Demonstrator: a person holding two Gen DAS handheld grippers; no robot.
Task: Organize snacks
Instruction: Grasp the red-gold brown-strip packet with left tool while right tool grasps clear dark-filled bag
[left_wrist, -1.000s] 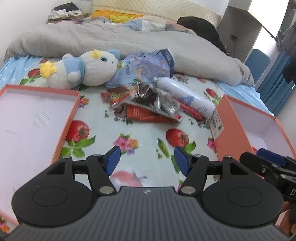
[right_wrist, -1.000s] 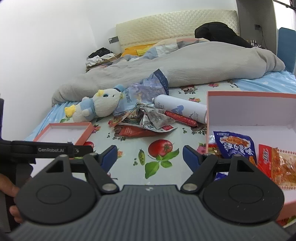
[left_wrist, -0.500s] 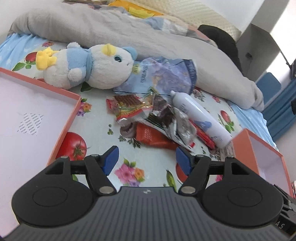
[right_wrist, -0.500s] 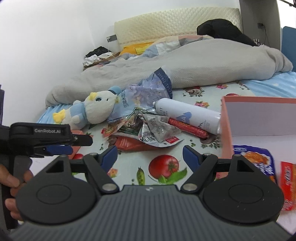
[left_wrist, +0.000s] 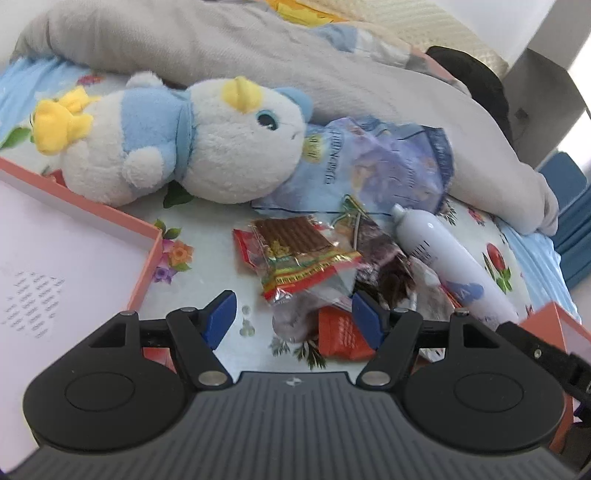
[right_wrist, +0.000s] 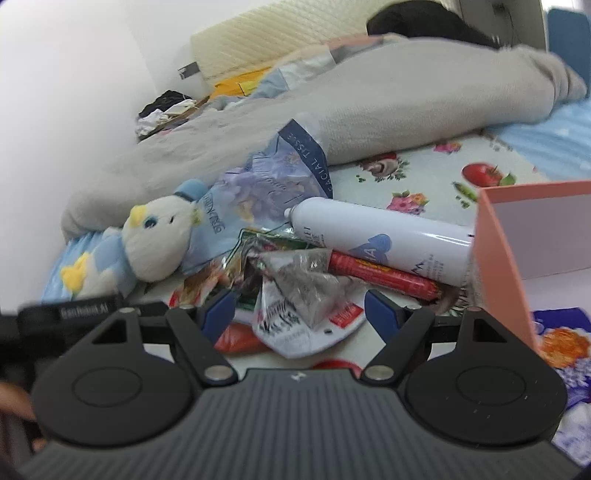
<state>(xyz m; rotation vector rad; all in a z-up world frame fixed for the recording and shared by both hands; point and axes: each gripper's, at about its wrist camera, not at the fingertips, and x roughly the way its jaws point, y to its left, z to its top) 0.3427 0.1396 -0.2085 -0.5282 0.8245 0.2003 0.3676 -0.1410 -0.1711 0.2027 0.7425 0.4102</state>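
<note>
Task partly complete: a few packets lie in the orange box (right_wrist: 495, 258) at right, while the snack pile (left_wrist: 314, 258) remains on the bed between both released, empty grippers—left gripper (left_wrist: 293, 317), right gripper (right_wrist: 301, 308).

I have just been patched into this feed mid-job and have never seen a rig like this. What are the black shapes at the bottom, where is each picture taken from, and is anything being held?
There is no robot. A person holds a two-finger gripper in each hand, and a fisheye camera on each looks forward along its fingers. The black shapes are the gripper bodies; the blue tips are the finger pads.

The left wrist view shows the left gripper, open and holding nothing. The right wrist view shows the right gripper, also open and holding nothing.

Both look at a bed with a fruit-print sheet. On it lie a clear packet of brown sticks with red trim, a crumpled silver wrapper, a red sausage stick, a white spray can and a white and blue plush toy. An orange box with snack packets is at the right.
</note>
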